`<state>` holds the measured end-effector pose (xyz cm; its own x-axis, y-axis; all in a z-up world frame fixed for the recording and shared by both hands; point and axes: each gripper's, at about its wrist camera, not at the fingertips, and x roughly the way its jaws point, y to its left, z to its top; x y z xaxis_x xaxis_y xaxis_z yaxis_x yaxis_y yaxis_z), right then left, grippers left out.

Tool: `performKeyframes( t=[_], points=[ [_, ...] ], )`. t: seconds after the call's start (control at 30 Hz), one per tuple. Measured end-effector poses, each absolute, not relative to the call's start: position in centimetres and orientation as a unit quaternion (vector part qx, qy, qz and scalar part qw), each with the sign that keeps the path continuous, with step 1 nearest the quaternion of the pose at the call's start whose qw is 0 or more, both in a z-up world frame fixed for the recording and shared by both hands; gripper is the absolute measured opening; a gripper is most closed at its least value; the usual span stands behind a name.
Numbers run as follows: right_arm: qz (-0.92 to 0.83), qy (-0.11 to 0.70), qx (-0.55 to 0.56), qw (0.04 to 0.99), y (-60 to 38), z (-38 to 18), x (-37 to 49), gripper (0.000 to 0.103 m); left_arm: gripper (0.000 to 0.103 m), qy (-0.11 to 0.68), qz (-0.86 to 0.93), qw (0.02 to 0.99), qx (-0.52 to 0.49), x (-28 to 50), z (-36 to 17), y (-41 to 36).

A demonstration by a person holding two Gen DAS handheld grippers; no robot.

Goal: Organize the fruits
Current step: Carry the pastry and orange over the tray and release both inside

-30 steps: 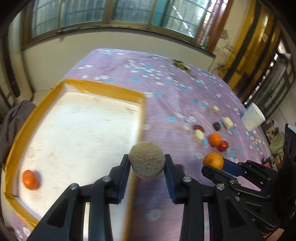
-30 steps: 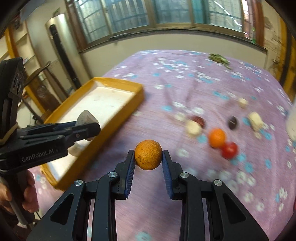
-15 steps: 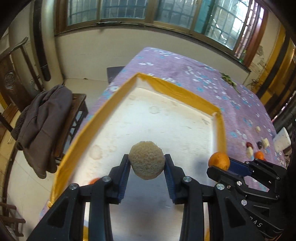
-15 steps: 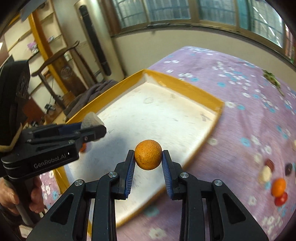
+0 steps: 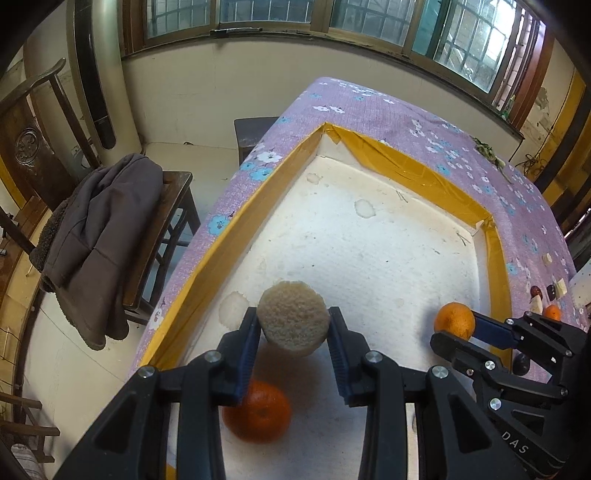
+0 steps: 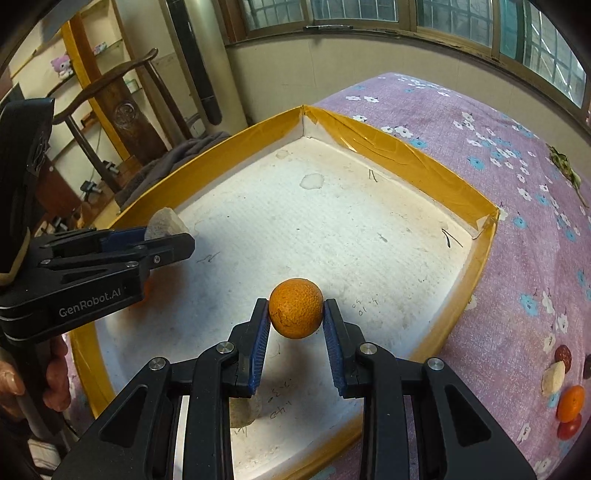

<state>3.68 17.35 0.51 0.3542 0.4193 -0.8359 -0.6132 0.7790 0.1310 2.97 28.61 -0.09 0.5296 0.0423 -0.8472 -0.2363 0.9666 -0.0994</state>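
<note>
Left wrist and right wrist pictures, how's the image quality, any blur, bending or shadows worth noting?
Left wrist view: sharp, strong fisheye bowing of the window frame, black corner vignette, soft shadow under the beige fruit on the tray. Right wrist view: equally sharp, the tray rim curves, glare on its yellow tape, soft shadow below the orange.

We see a tangerine [image 5: 258, 415] half hidden behind our left gripper's finger at lower centre, small fruits [image 5: 546, 301] at right edge too tiny to tell.
</note>
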Motion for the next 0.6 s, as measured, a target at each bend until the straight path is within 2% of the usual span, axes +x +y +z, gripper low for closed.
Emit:
performKeyframes(
  t=[0.23,0.27,0.33,0.5,0.57,0.6],
  points=[
    [0.302,0.483,-0.104,0.815,17.0,-0.3,4.1,0.028,0.041,0.483,0.082,0.867,-0.090,3.0,-0.6,28.5],
    [0.301,0.481,-0.106,0.816,17.0,-0.2,4.1,0.028,0.042,0.483,0.083,0.867,-0.089,3.0,-0.6,28.5],
    [0.300,0.481,-0.105,0.817,16.8,0.0,4.0,0.031,0.054,0.483,0.090,0.867,-0.084,3.0,-0.6,28.4],
    [0.299,0.479,-0.102,0.819,16.4,0.4,3.7,0.033,0.056,0.479,0.096,0.869,-0.083,2.5,-0.3,28.4],
    [0.298,0.478,-0.100,0.820,16.0,0.7,3.5,0.034,0.060,0.477,0.101,0.869,-0.080,2.3,-0.1,28.3],
    [0.297,0.477,-0.098,0.821,15.7,0.9,3.3,0.034,0.065,0.475,0.107,0.870,-0.077,2.1,0.0,28.2]
  ],
)
